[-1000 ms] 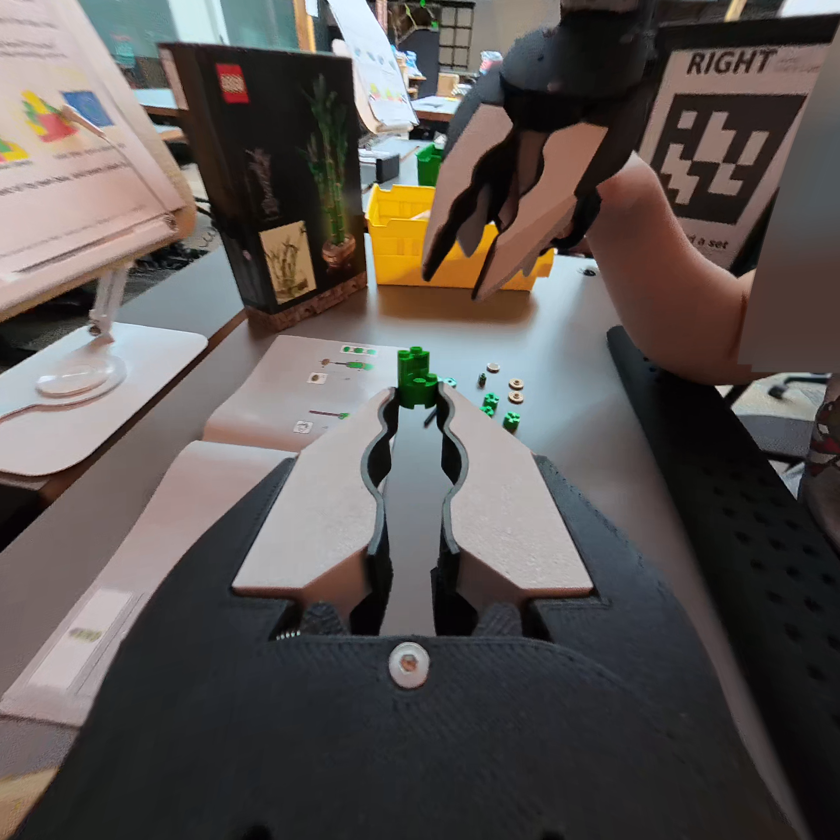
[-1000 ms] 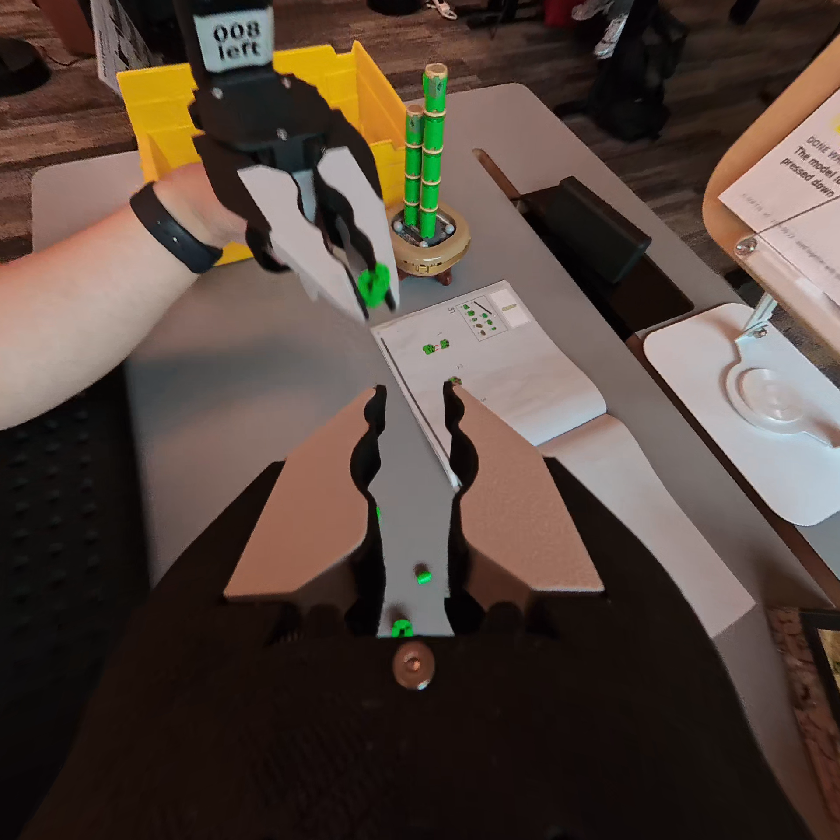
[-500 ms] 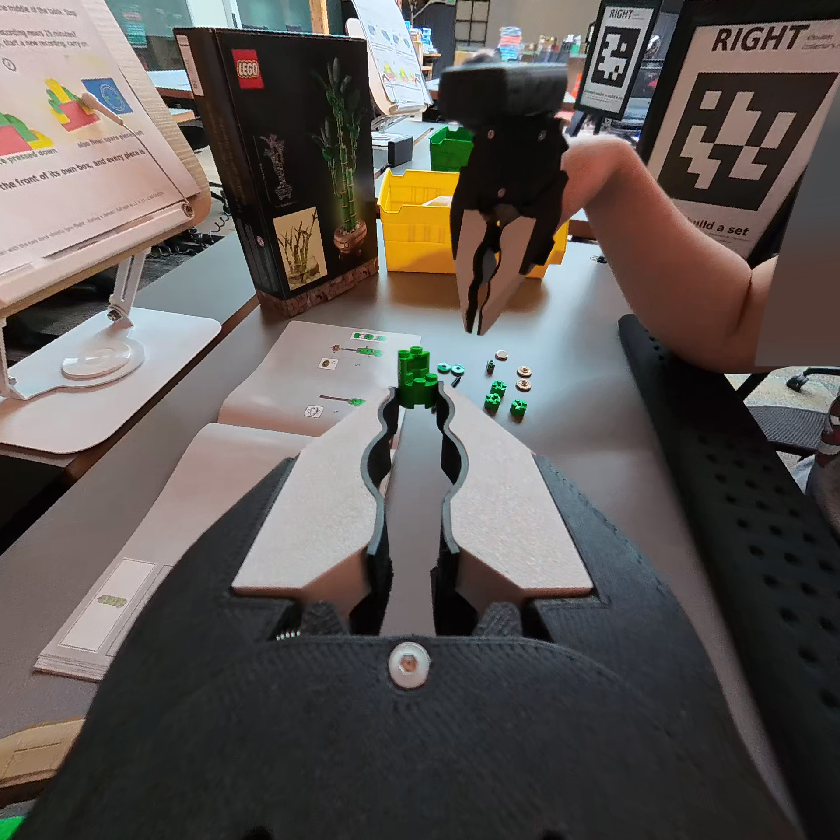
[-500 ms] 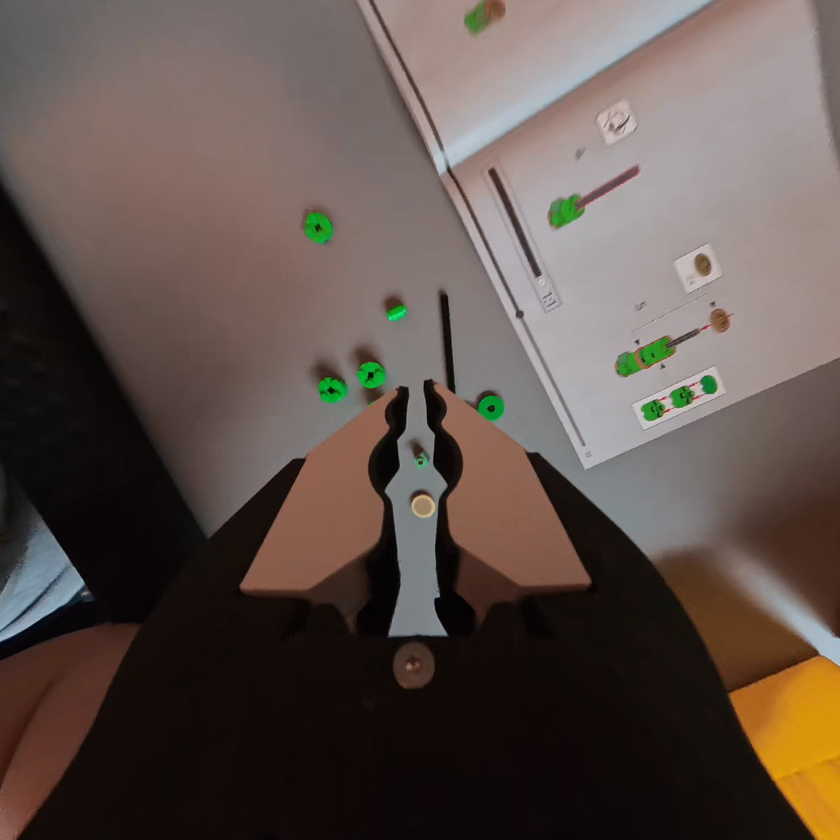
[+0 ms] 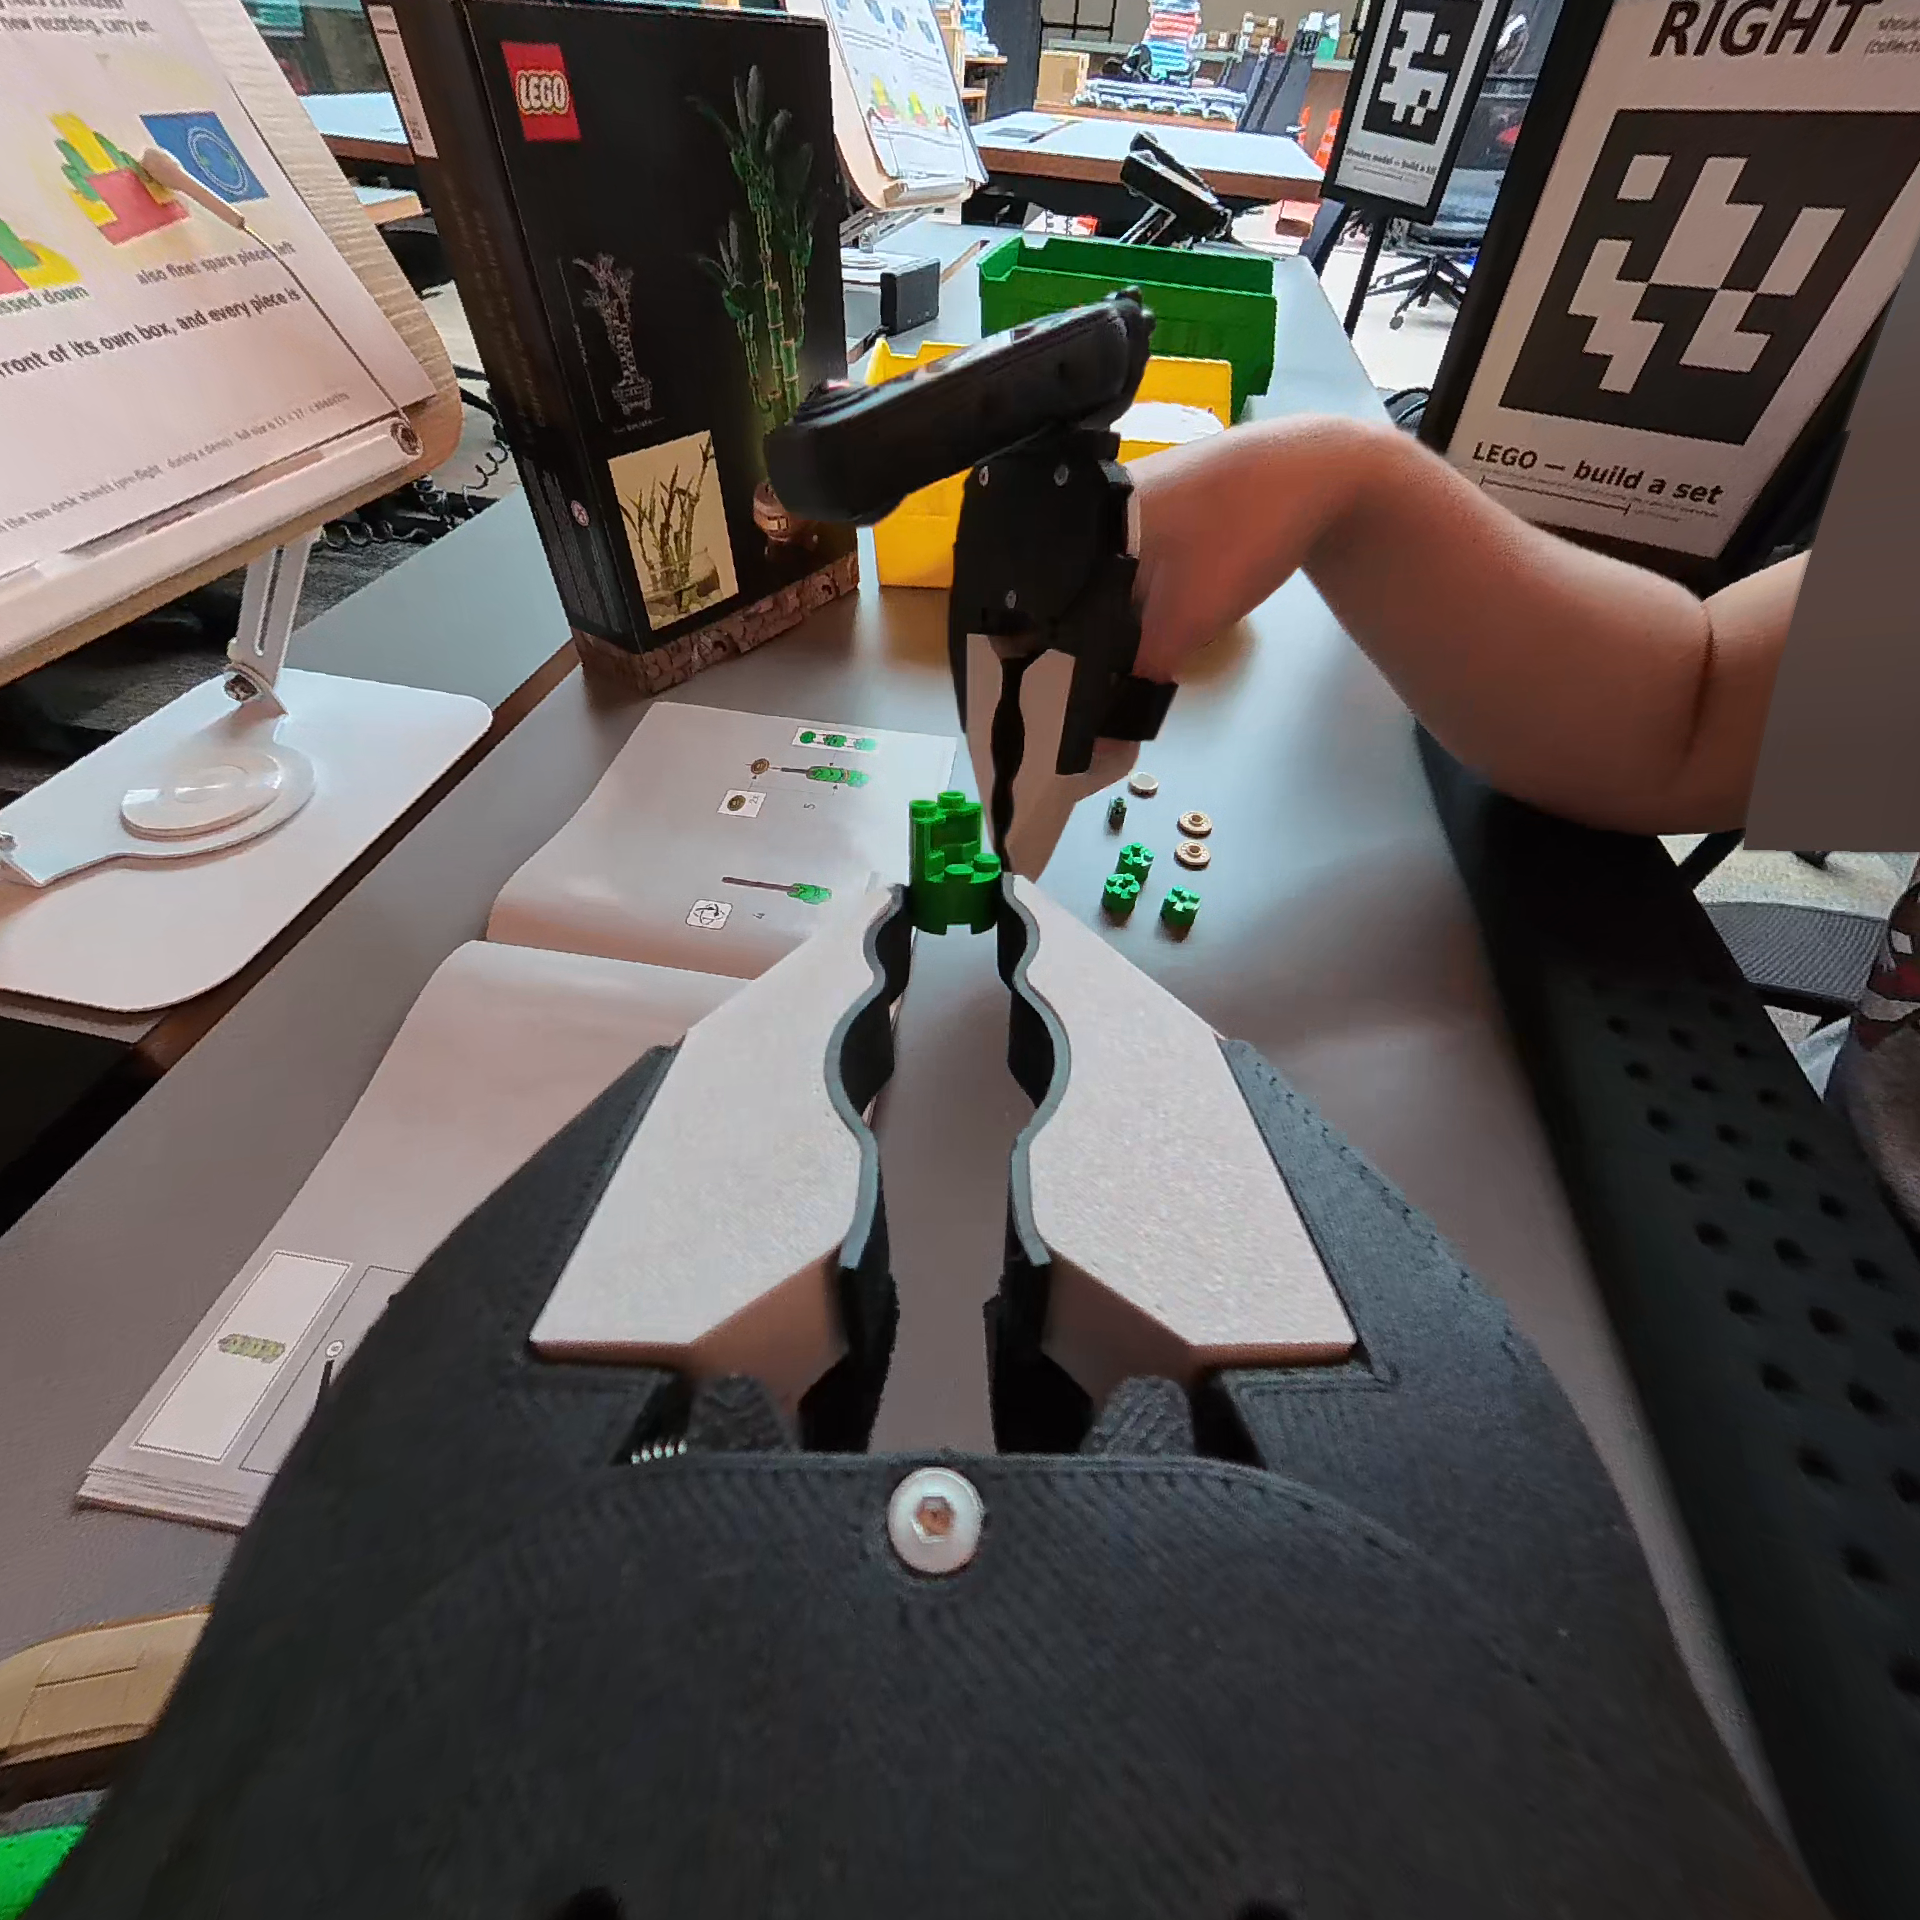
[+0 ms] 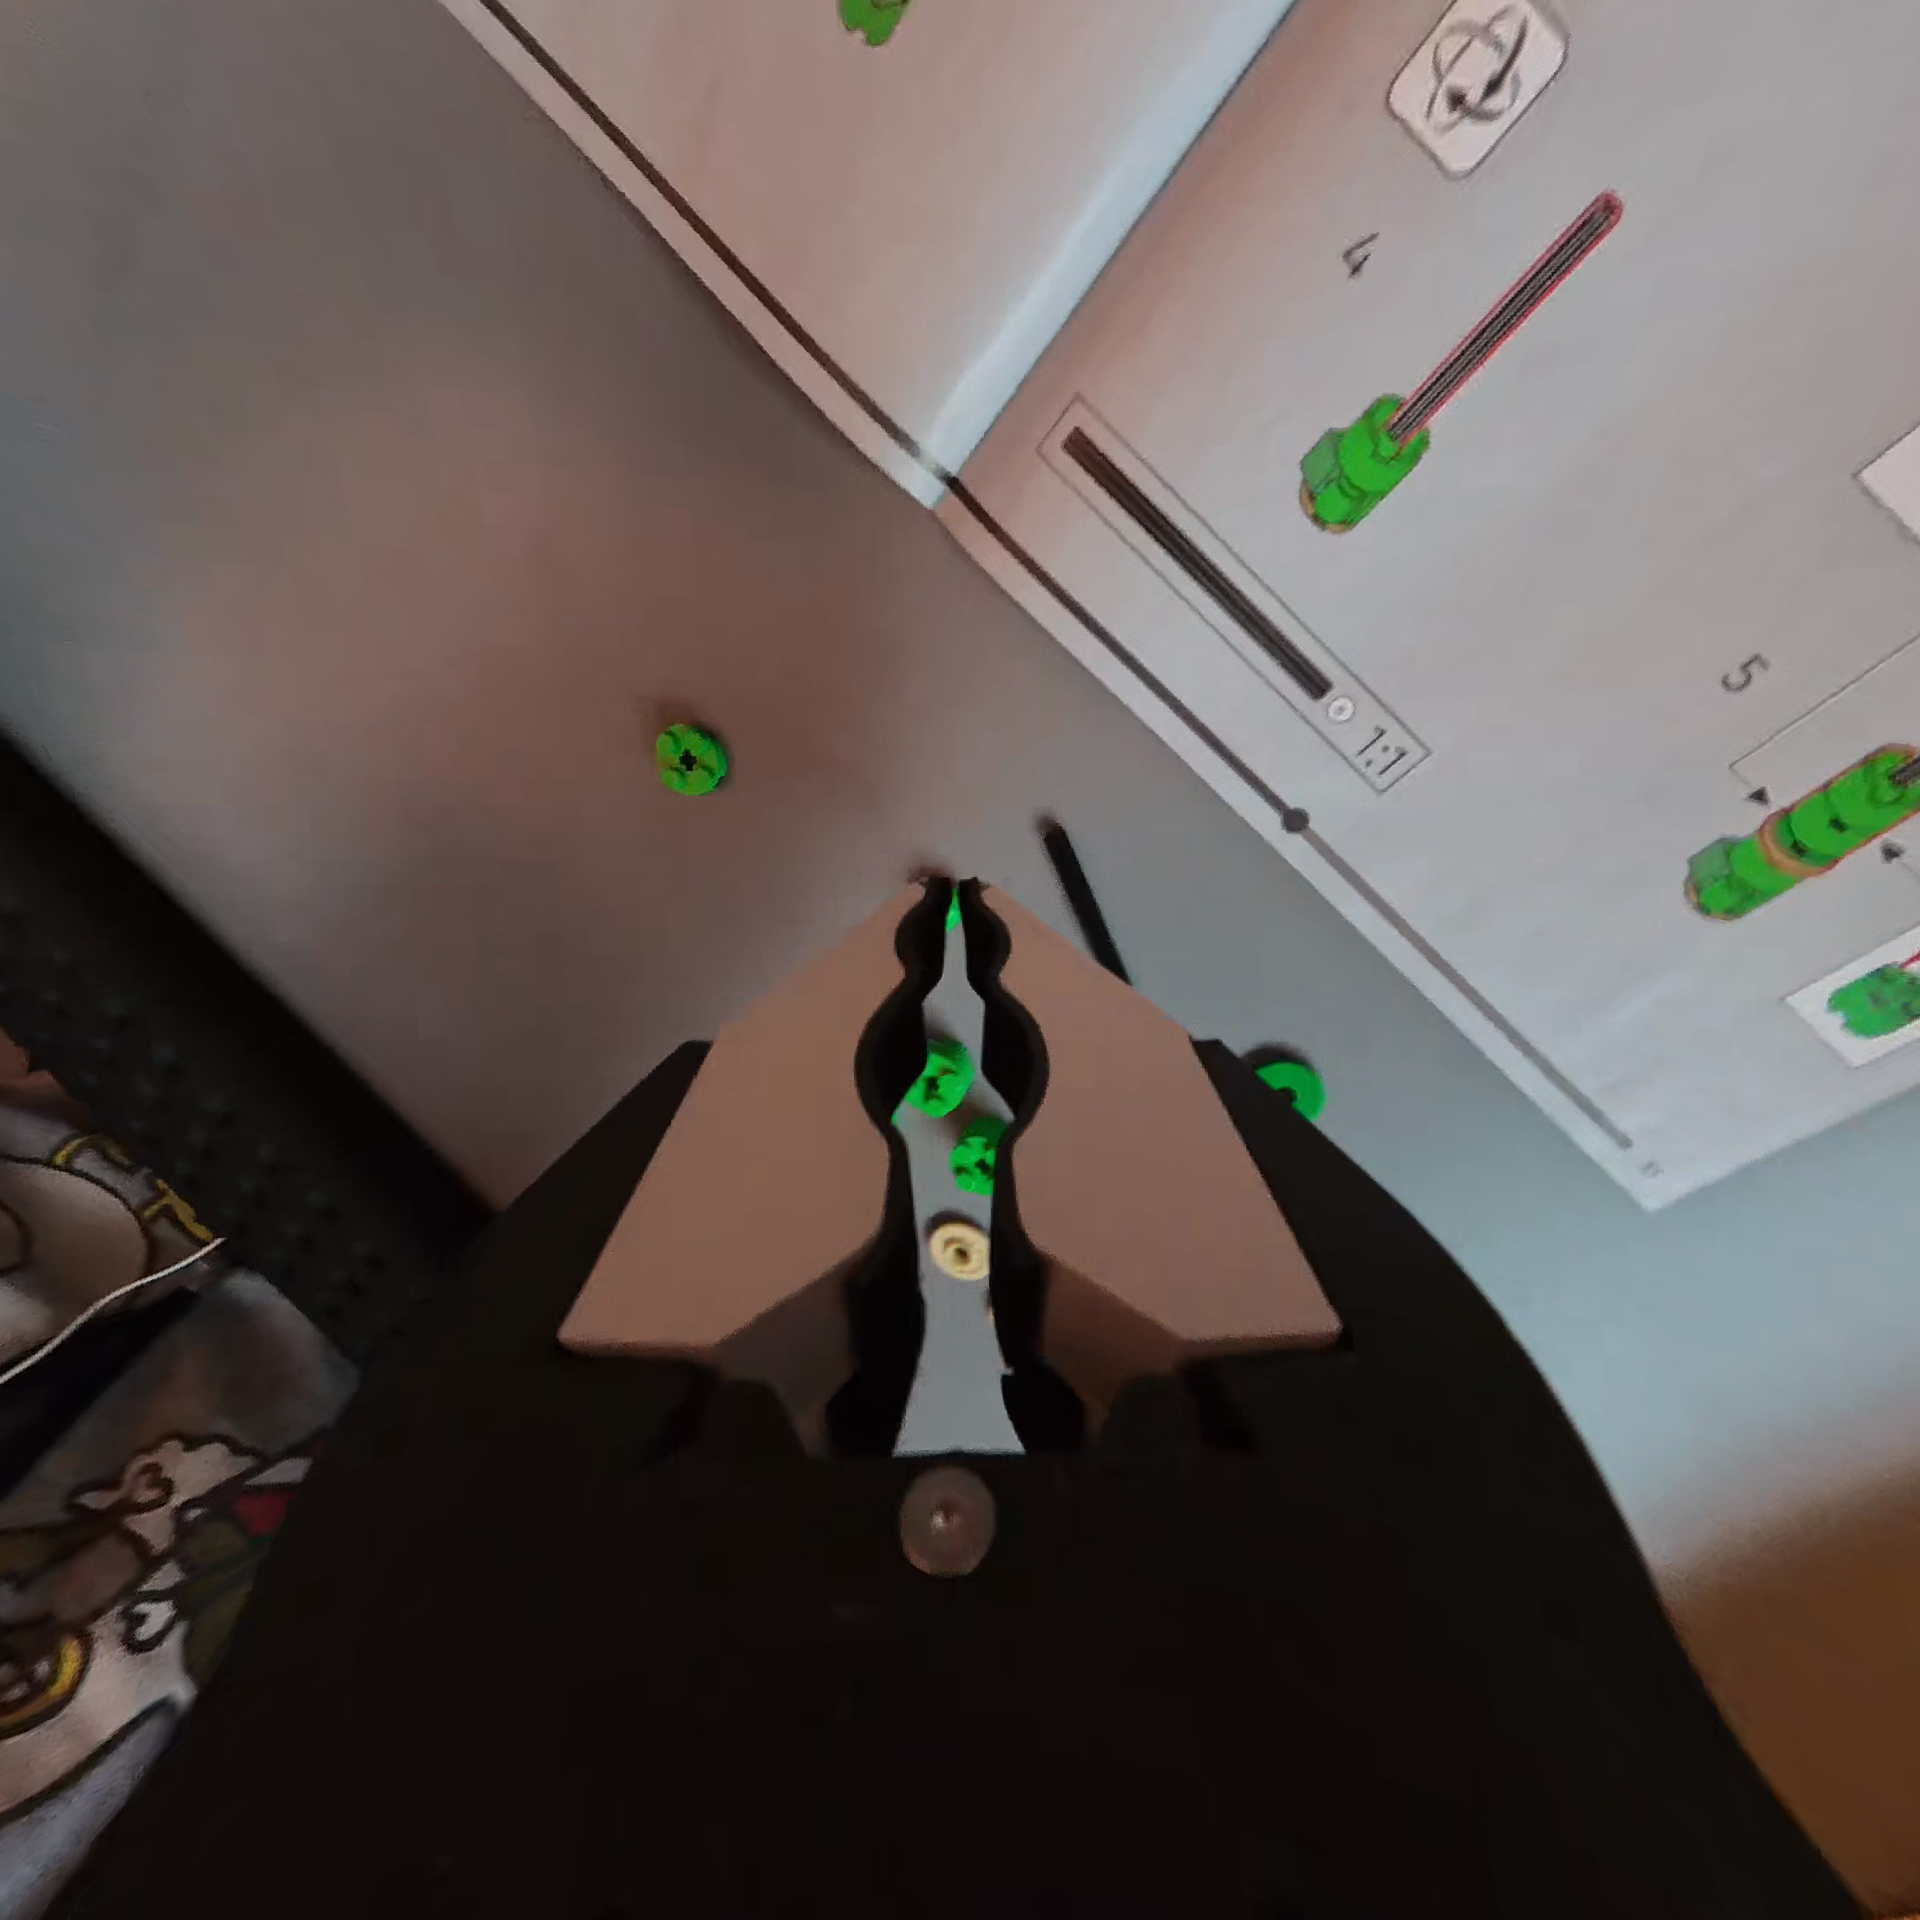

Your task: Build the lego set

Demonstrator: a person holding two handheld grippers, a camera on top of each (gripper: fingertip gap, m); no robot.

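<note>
A stack of green round Lego bricks (image 5: 951, 868) is clamped between the tips of the left gripper (image 5: 951, 904) at the centre of the left wrist view, above the grey table (image 5: 1309, 997). Just beyond it, the right gripper (image 5: 1023, 831) is pointed down at the table, its tips nearly together. In the right wrist view, a small green piece (image 6: 952, 914) is seen in the narrow gap at those tips (image 6: 945, 885); whether it is pinched cannot be told. Loose green round bricks (image 5: 1132, 878) and tan round plates (image 5: 1193, 837) lie right of centre. An open instruction booklet (image 5: 665, 831) lies left of centre, with the black Lego box (image 5: 644, 343) standing at upper left.
</note>
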